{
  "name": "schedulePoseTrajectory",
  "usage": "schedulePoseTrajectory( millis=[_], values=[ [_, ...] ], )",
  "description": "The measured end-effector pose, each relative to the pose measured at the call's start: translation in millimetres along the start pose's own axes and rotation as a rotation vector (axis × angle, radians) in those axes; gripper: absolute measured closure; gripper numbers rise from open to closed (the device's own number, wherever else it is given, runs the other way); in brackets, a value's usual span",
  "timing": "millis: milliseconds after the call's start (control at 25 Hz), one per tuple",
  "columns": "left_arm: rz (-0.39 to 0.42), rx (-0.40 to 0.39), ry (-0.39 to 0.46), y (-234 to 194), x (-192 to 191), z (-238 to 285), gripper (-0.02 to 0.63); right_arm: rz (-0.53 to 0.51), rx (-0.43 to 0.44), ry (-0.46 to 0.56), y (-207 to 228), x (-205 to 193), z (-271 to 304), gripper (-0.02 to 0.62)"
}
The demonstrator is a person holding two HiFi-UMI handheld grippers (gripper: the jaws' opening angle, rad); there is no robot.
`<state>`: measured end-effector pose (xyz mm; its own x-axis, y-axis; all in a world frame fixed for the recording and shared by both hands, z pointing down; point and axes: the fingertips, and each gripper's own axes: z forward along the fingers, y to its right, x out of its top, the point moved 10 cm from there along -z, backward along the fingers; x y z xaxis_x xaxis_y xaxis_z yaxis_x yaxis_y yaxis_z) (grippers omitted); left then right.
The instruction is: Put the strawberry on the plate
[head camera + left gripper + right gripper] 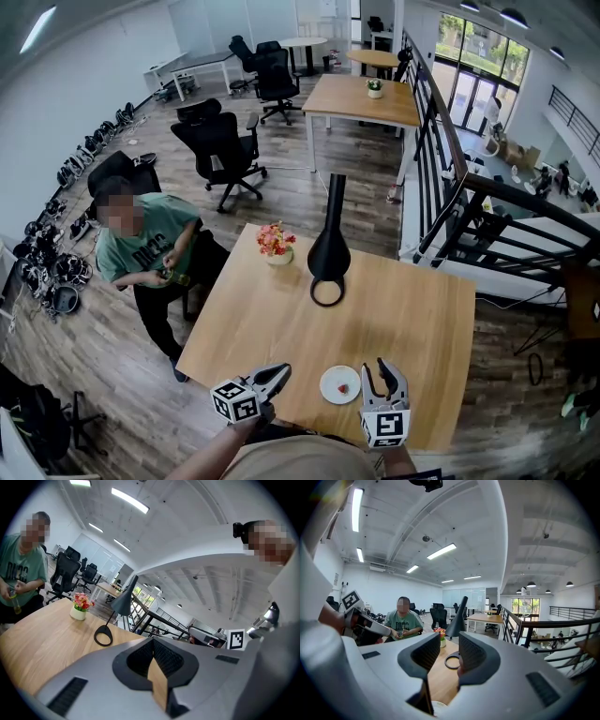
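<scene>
Plainly, the right tool (447, 649) stands partly open and empty; the left tool (152, 644) is closed.

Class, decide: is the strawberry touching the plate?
Touching. The head view shows the strawberry lying on the white plate, inside its rim.

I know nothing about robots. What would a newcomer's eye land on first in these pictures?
A small red strawberry lies on a white plate at the near edge of the wooden table, between the left gripper and the right gripper, both hand-held. Farther back, a tall black lamp stands beside a pot of flowers. A person in a green shirt is by the table's left side.
</scene>
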<state>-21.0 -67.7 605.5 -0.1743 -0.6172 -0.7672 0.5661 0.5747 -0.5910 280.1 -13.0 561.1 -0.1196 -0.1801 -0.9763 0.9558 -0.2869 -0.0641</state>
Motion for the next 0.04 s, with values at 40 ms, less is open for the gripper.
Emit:
schedulePoseTrajectory(
  millis=[40],
  values=[
    [0.000,-0.001,0.000,0.4,0.0,0.1,0.603,0.000,0.000,-0.001,0.0,-0.2,-0.2,0.462]
  ],
)
